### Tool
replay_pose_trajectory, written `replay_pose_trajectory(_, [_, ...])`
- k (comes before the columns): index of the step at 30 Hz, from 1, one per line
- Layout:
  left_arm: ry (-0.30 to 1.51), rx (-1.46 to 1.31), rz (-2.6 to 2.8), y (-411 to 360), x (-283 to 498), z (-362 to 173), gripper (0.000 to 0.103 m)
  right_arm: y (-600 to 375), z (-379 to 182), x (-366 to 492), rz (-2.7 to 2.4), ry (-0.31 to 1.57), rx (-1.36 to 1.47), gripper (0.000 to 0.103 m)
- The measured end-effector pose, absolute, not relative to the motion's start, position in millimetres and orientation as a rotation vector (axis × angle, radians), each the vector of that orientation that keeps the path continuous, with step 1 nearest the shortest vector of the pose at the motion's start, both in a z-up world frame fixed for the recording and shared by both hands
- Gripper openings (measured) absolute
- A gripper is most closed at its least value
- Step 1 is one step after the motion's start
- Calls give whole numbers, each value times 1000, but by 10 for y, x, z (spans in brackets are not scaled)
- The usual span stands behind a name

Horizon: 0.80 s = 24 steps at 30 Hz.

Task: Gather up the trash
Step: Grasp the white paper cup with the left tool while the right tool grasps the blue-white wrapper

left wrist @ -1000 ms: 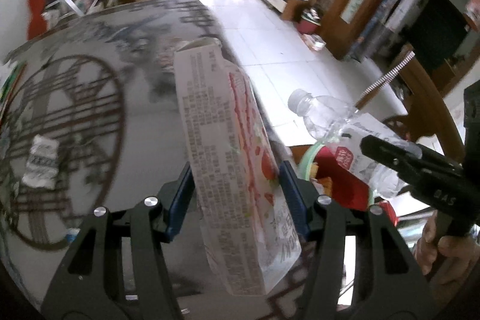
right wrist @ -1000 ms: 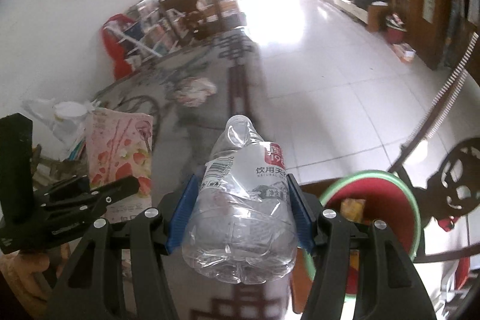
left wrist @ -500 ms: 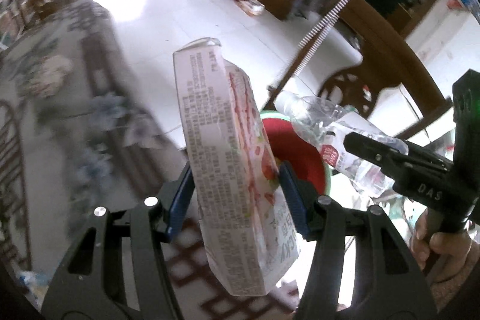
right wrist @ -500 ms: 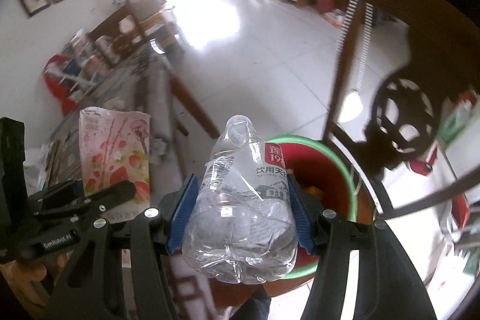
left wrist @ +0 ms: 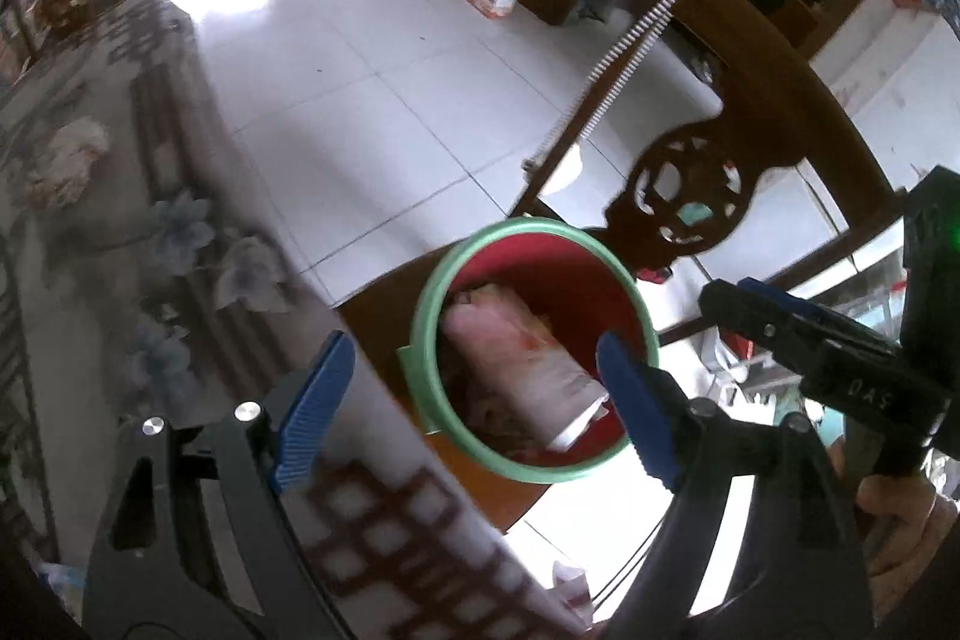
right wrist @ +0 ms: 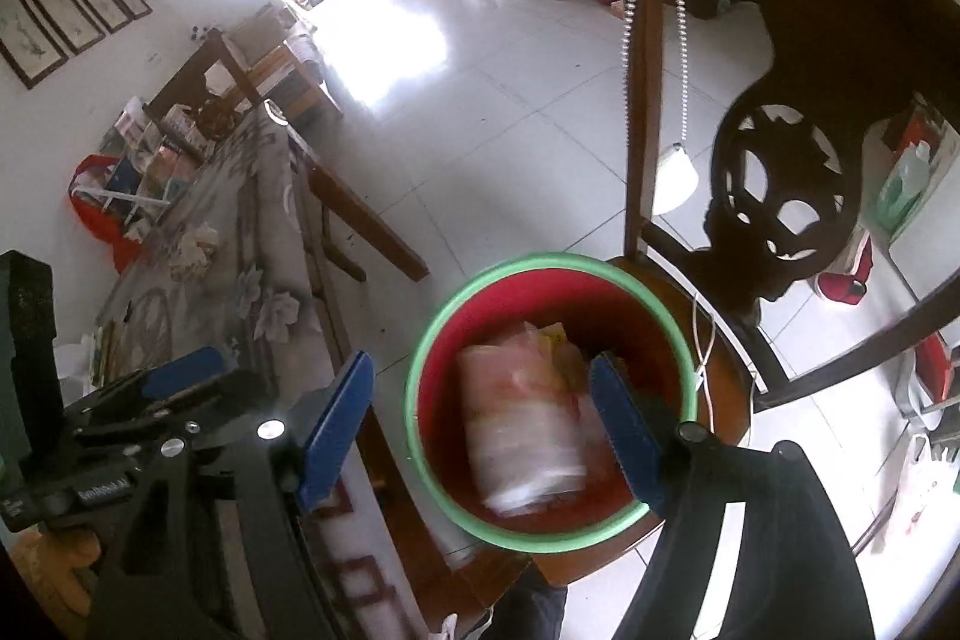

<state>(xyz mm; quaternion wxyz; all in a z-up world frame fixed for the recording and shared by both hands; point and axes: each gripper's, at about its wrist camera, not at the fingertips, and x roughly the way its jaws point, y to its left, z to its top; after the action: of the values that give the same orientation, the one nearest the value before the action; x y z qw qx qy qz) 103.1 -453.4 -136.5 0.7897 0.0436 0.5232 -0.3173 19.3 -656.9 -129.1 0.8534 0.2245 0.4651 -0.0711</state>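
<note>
Red bin with green rim (left wrist: 429,280) — stands on the seat of a dark wooden chair (right wrist: 774,196), just beside the edge of the patterned table (left wrist: 150,244). Both tools hang above its mouth.

Left gripper (left wrist: 474,406) — jaws opening, nothing between the blue pads (left wrist: 312,400); through the gap one looks straight down into the bin.

Right gripper (right wrist: 486,427) — jaws likewise opening, likewise empty. In the left view it shows at the right edge, the person's hand (left wrist: 900,538) wrapped round its handle.

Pink snack pouch (left wrist: 528,364) — inside the bin, lying aslant, one end up near the rim. Blurred in both views. I'd judge it light, soft and crackly: a film bag that gives under any pinch and slides on smooth pads. If it ever needs shifting, take it across the flat middle of the body, not by the sealed edge.

Clear plastic bottle — I cannot make it out for certain; a pale glossy wrap over the pouch in the right view may be it. Such a bottle would be light, thin-walled, springy and slippery; best gripped across the ribbed waist.

Other contents — yellowish scraps (right wrist: 555,340) at the far wall of the bin, too small to name.

Crumpled white wrapper (right wrist: 195,244) — on the table, well apart from the bin, uncollected. Probably near weightless; pinch the bunched centre.
</note>
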Motion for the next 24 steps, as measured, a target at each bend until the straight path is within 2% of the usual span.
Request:
replay_pose_trajectory(10, [1075, -22, -472, -3427, 1059, -1214, 81, -5826, -1332, 612, -3, 1029, 378, 72])
replay_pose_trajectory(16, [1041, -78, -237, -2227, 1083, -1220, 81, -5109, -1372, 861, 100, 1069, 303, 73])
replay_pose_trajectory(19, [1049, -91, -112, -1578, 1126, -1298, 81, -4697, -1379, 936, 149, 1085, 264, 80])
replay_pose_trajectory(24, [1082, 17, 25, -763, 1277, -1513, 82, -4000, -1455, 952, 229, 1130, 206, 80])
